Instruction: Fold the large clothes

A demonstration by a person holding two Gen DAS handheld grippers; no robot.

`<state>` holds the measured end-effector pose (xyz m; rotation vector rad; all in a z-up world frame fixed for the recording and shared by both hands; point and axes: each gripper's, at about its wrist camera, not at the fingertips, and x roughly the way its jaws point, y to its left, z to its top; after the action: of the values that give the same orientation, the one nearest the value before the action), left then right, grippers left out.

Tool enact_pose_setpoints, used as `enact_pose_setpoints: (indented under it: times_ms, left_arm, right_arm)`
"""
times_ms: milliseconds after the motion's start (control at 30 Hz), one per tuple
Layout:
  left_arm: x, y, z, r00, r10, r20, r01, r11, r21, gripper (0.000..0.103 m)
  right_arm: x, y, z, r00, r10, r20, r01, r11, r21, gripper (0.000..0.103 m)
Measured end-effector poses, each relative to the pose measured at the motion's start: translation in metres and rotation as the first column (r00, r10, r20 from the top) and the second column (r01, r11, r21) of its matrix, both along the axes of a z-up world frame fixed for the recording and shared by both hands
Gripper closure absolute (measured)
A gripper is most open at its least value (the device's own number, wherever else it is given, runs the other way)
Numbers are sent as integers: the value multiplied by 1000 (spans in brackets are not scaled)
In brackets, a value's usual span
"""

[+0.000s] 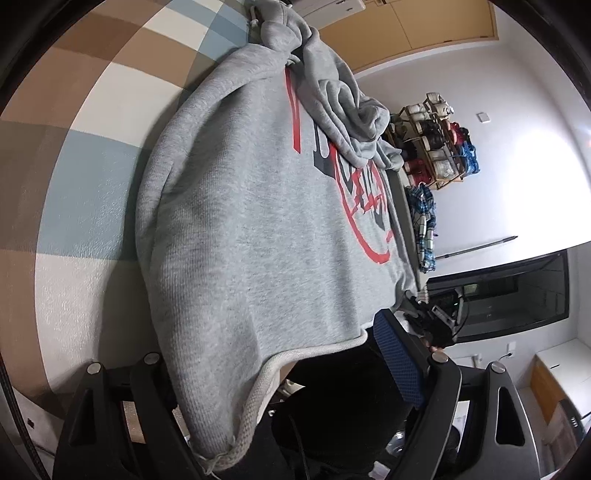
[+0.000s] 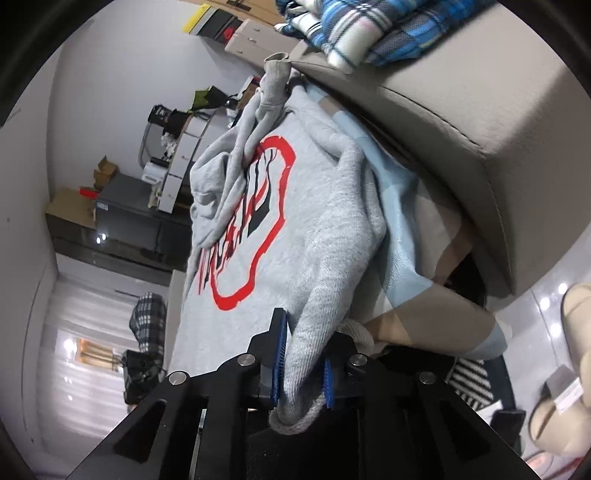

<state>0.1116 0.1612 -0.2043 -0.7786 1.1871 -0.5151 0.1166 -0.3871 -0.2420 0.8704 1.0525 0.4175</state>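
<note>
The checked bedspread in tan, white and pale blue (image 1: 85, 177) fills the left of the left-wrist view, and your task item lies on it: the big grey fleece hoodie with a red-and-black chest print (image 1: 236, 221), spread print-up. Its long axis runs from the ribbed hem at frame bottom up to the bunched hood and sleeves at top centre, i.e. straight away from both tongs.

In the right-wrist view a beige padded bench (image 2: 461, 122) crosses the upper right w/ a blue plaid cloth (image 2: 354, 26) on top, well apart from the hoodie.

Left gripper (image 1: 295, 373): jaws wide apart, nothing clamped; the hem corner drapes across the gap, its blue pad (image 1: 400, 363) clear of the fabric at lower right.

Right gripper (image 2: 303, 369): jaws nearly together w/ a fold of the hem corner (image 2: 295, 417) between the blue pads; they look to be only loosely on it, so a firm clamp can't be confirmed.

Both hands sit at the hem end; the right is the one w/ cloth in its jaws. Any next fold prob. goes hem toward hood, along that axis.
</note>
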Motion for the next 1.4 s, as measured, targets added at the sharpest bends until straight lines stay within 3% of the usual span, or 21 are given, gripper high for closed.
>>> enact_pose_setpoints:
  times_ms: [33, 100, 133, 167, 467, 767, 1033, 1267, 1400]
  left_arm:
    - [0, -2, 2, 1000, -7, 4, 7, 1000, 28, 30]
    - [0, -6, 0, 999, -30, -12, 31, 995, 94, 63]
    - [-1, -7, -3, 999, -39, -26, 42, 993, 110, 90]
    - [-2, -7, -5, 999, -43, -31, 47, 992, 118, 99]
    - [-20, 12, -2, 999, 45, 2, -45, 991, 124, 101]
    - [-32, 8, 0, 996, 72, 45, -76, 993, 89, 102]
    - [-48, 13, 0, 994, 87, 70, -90, 995, 40, 102]
    - [-51, 8, 16, 990, 64, 123, -68, 997, 32, 102]
    - [-32, 3, 32, 988, 42, 152, -45, 999, 16, 102]
  right_arm:
    - [1, 1, 1, 1000, 7, 4, -7, 1000, -13, 87]
    - [0, 3, 7, 1000, 4, 23, -2, 998, -60, 97]
    - [-2, 3, 10, 999, -1, 40, 5, 997, -78, 97]
    - [-4, 2, 13, 998, -13, 55, 18, 996, -90, 97]
    - [-31, -3, 48, 977, -88, 194, 131, 966, -222, 98]
    - [-43, -1, 65, 964, -96, 249, 137, 979, -152, 98]
    - [-67, 2, 66, 961, -87, 262, 133, 977, -167, 98]
    - [-81, -9, 67, 961, -105, 254, 145, 979, -143, 98]
    - [-75, -17, 71, 965, -118, 234, 145, 984, -99, 98]
